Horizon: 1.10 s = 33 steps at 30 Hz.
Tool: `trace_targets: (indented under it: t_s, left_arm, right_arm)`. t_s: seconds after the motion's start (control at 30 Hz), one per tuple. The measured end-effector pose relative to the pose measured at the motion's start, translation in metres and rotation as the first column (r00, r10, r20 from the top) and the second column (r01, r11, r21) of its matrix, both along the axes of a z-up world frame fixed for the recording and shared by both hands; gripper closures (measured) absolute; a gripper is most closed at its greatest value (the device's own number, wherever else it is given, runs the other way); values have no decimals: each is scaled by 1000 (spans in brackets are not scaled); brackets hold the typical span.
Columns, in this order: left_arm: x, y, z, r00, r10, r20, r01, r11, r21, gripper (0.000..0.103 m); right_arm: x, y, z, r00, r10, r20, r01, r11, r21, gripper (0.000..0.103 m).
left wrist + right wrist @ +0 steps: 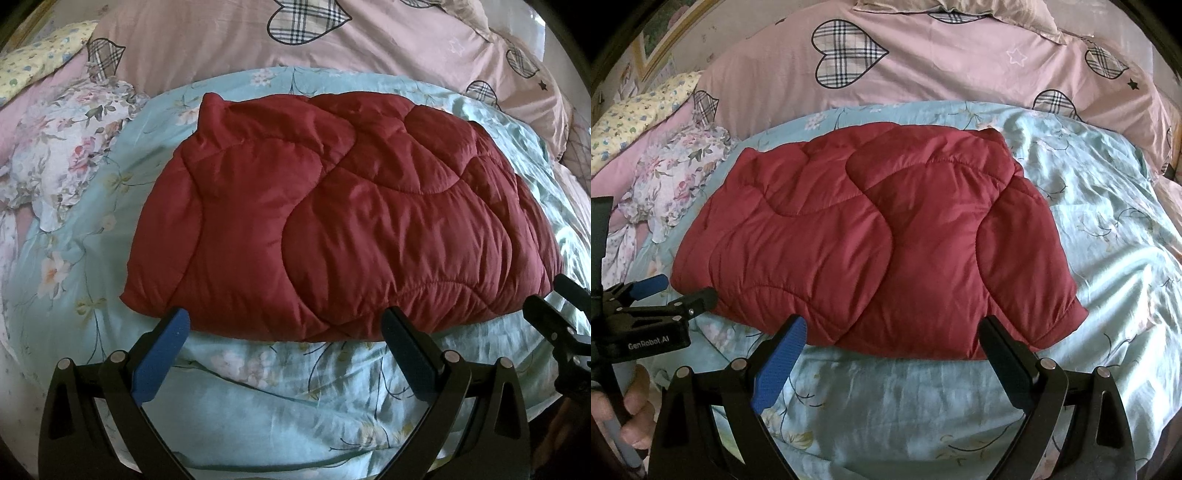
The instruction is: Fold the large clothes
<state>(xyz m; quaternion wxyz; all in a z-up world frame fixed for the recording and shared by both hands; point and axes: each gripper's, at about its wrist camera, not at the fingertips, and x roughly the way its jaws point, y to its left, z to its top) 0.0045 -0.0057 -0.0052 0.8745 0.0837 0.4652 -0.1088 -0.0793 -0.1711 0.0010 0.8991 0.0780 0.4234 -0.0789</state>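
A dark red quilted padded garment [332,218] lies folded into a compact bundle on the light blue floral bedsheet [258,398]; it also shows in the right wrist view [871,243]. My left gripper [286,325] is open and empty, its blue-padded fingers straddling the bundle's near edge, left of centre. My right gripper [894,332] is open and empty at the near edge, right of centre. The left gripper also shows at the left in the right wrist view [677,290], and the right gripper at the right edge of the left wrist view [550,299].
A pink duvet with plaid hearts [923,66] is heaped behind the garment. A white floral cloth [70,158] and a yellow floral pillow [40,62] lie at the far left. The sheet [1108,221] spreads to the right of the bundle.
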Motion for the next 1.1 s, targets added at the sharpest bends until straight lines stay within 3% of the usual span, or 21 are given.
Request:
trace_targets:
  t_s: [1.1]
  left_arm:
    - [3,-1,4,1000,2,12,-2,1000,6,0]
  right_arm:
    - [3,-4,7,1000,-1,10,2,1000,-1,8]
